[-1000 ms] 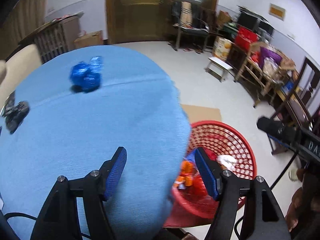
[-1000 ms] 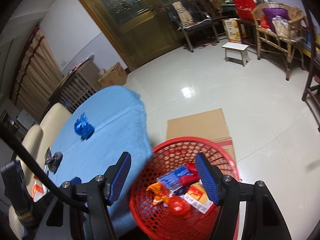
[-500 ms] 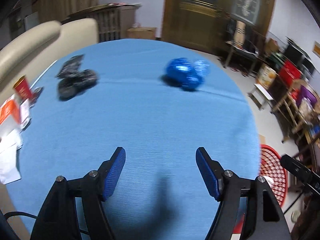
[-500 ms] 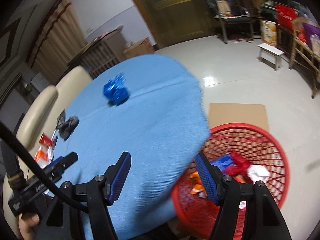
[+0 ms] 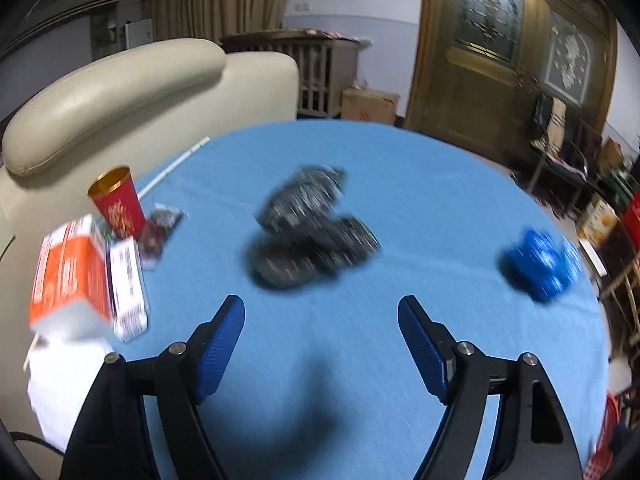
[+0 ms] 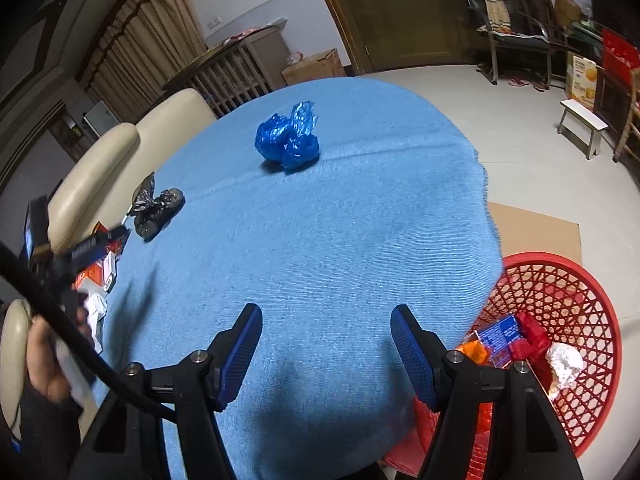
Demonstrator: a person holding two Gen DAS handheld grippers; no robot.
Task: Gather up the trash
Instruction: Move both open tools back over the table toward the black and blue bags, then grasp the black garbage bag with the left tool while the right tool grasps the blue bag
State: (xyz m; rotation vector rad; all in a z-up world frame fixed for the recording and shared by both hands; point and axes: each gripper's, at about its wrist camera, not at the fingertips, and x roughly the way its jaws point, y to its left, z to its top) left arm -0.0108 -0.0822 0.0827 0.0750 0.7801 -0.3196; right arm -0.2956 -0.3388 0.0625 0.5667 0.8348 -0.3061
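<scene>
In the left wrist view the cartons and red cup sit at left. The crumpled black bag, blurred, lies at centre, ahead of the left gripper; its empty jaws are opening. Bracket the bag's bulk before closing. The blue bag lies upper centre in the right view, the red basket lower right; the right gripper is half-open and empty.

In the left wrist view the black bag and blue bag smear with motion blur — print on the orange box (near the table's left edge) is unreadable. The red basket is partly hidden behind the table's right edge.
</scene>
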